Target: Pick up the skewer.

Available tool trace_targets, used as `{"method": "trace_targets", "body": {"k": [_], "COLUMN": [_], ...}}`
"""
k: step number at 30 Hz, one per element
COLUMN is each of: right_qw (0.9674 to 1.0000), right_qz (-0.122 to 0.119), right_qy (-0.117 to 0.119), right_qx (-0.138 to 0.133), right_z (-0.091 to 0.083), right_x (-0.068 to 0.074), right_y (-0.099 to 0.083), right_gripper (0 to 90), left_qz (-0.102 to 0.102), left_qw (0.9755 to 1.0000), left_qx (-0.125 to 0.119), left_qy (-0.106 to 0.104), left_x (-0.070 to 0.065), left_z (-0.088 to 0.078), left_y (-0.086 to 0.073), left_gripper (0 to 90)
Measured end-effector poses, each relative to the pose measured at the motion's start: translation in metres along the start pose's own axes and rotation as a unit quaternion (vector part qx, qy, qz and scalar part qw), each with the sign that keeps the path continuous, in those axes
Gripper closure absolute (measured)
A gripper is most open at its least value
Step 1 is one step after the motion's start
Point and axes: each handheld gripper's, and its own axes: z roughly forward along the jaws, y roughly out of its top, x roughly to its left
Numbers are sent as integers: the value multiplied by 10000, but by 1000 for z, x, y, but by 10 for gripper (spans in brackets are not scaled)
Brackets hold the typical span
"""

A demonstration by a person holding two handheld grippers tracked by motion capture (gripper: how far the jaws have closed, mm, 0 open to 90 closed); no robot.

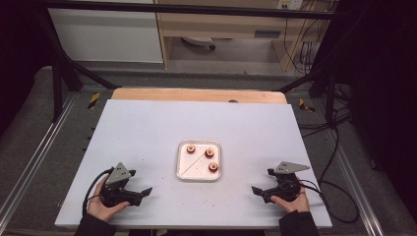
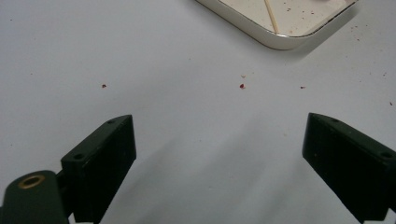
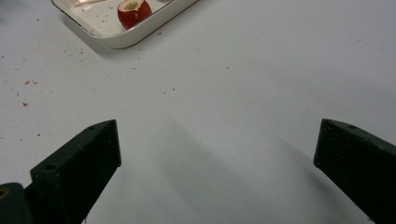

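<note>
While the white tray (image 1: 198, 173) sits at the middle of the high view, slightly below centre, on the white table (image 1: 147, 132), three red fruit pieces lie in it: one at its upper left (image 1: 190, 149), one at its upper right (image 1: 209, 152), one at its lower right (image 1: 213, 167). Each is round and red with a pale, hollowed top. A thin wooden skewer (image 1: 194, 161) runs diagonally across the tray floor from lower left to upper right. Small red crumbs dot the tray and the table around it.

Left gripper (image 1: 142, 193), lower left of the high view: jaws spread wide, nothing between them, tips pointing toward the tray, well apart from it. In the left gripper view both black jaws stand at the bottom corners over bare table; the tray's rounded corner (image 2: 280, 42) and the skewer end (image 2: 272, 18) show at the top of the frame.

Right gripper (image 1: 259, 191), lower right of the high view: jaws likewise spread wide and empty, aimed toward the tray, well apart from it. In the right gripper view the tray corner (image 3: 126, 39) sits at upper left with one red fruit piece (image 3: 134, 12) inside, its greenish-yellow core visible.

A hand holds each gripper at the table's near edge.
</note>
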Motion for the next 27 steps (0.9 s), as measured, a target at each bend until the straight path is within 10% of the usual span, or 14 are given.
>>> {"method": "trace_targets", "body": {"k": [27], "right_qw": [10000], "right_qz": [34], "right_qy": [-18], "right_qx": [82], "right_z": [1], "right_x": [0], "right_y": [1], "right_gripper": [11], "left_qz": [110], "left_qw": [9998], "left_qx": [177], "left_qy": [-56], "left_x": [-18], "left_z": [15], "left_y": [14], "left_gripper": [100]}}
